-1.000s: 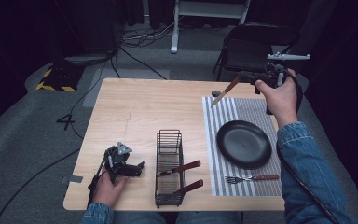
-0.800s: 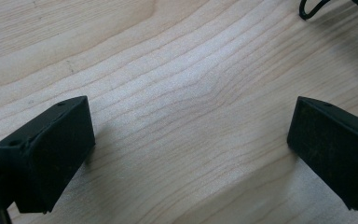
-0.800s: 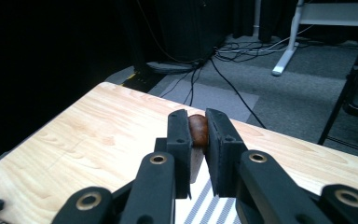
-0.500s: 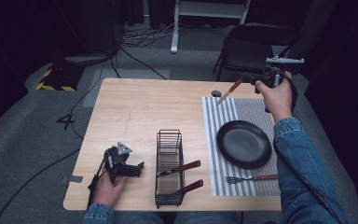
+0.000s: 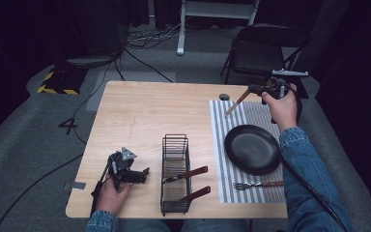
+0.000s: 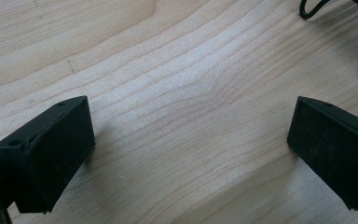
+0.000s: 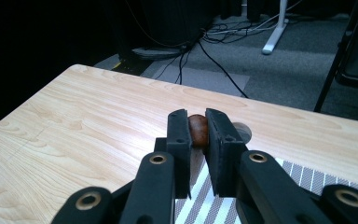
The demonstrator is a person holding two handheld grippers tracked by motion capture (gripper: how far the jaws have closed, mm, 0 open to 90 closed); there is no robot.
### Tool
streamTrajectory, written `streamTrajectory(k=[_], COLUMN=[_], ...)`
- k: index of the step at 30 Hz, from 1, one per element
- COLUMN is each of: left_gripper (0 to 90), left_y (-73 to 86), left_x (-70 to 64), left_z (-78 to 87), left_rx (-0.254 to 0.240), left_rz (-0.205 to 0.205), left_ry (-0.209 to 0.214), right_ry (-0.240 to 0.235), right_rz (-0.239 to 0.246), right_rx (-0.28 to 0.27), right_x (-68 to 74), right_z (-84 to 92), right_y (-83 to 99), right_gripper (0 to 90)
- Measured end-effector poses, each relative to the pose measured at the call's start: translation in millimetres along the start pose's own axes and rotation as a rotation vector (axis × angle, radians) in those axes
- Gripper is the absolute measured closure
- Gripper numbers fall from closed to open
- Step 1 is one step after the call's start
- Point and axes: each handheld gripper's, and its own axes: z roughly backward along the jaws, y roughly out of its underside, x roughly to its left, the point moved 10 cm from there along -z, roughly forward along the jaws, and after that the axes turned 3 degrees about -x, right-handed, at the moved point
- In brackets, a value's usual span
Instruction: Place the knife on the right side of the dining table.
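On the wooden table [image 5: 140,116], the striped mat [image 5: 251,145] bears a black plate [image 5: 252,149] and fork [image 5: 256,184]. A wire rack [image 5: 175,175] holds two brown-handled utensils. The right gripper [image 7: 196,128] clamps a brown-handled utensil [image 5: 236,102] above the mat's far edge; the left gripper [image 5: 142,175] rests open-jawed.

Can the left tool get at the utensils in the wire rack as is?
Probably yes. The left tool sits open on the table beside the wire rack, and the two wooden handles stick out the far side, over its low wall.
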Motion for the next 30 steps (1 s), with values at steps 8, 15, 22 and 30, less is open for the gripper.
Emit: streamTrajectory(k=[8, 15, 22, 30], left_gripper=[0.8, 0.8, 0.8, 0.8], left_y=[0.0, 0.0, 0.1, 0.1], left_x=[0.0, -0.1, 0.1, 0.0], left_z=[0.0, 0.0, 0.1, 0.1], left_rx=[0.000, 0.000, 0.002, 0.002], left_rz=[0.000, -0.001, -0.001, -0.001], left_ry=[-0.001, -0.001, -0.002, -0.001], right_ry=[0.018, 0.069, 0.164, 0.224], right_rz=[-0.006, -0.022, -0.018, -0.004], right_rx=[0.017, 0.042, 0.077, 0.102], right_x=[-5.5, -17.6, -36.3, -48.4], right_z=[-1.9, 2.6, 8.0, 10.3], right_y=[9.6, 13.3, 22.2, 30.0], right_gripper=[80.4, 78.8, 74.3, 70.7])
